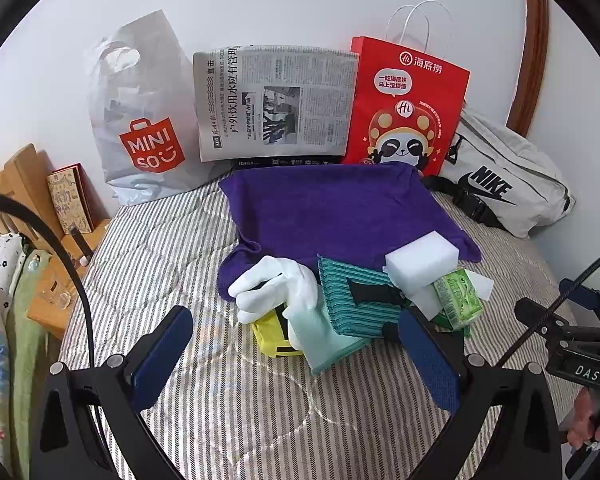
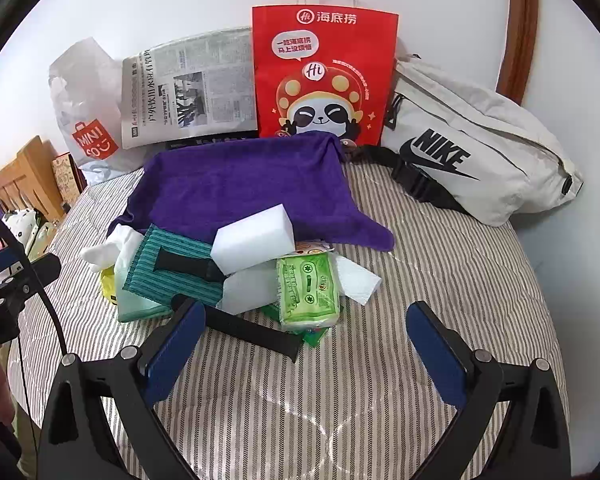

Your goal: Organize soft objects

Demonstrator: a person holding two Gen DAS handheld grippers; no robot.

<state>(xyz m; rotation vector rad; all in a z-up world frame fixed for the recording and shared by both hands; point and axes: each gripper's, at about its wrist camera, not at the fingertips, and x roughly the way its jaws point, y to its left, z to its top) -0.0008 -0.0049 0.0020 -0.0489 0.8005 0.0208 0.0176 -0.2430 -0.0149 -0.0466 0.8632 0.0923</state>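
Observation:
A pile of soft things lies mid-bed: a purple towel (image 1: pixel 332 208) (image 2: pixel 236 184), a white sponge block (image 1: pixel 422 260) (image 2: pixel 254 240), a teal striped cloth with a black strap (image 1: pixel 356 296) (image 2: pixel 172 268), a white-and-mint glove (image 1: pixel 284 292) (image 2: pixel 112 248) over a yellow item (image 1: pixel 272 340), and a green tissue pack (image 1: pixel 458 296) (image 2: pixel 308 284). My left gripper (image 1: pixel 296 356) is open and empty, just in front of the glove and teal cloth. My right gripper (image 2: pixel 304 352) is open and empty, in front of the tissue pack.
Against the wall stand a Miniso plastic bag (image 1: pixel 140 120) (image 2: pixel 84 120), a newspaper (image 1: pixel 272 100) (image 2: pixel 188 84), a red paper bag (image 1: pixel 404 108) (image 2: pixel 324 72) and a grey Nike waist bag (image 1: pixel 504 176) (image 2: pixel 472 140). The striped bedsheet (image 1: pixel 240 400) (image 2: pixel 440 248) spreads around. A wooden headboard (image 1: pixel 16 176) is left.

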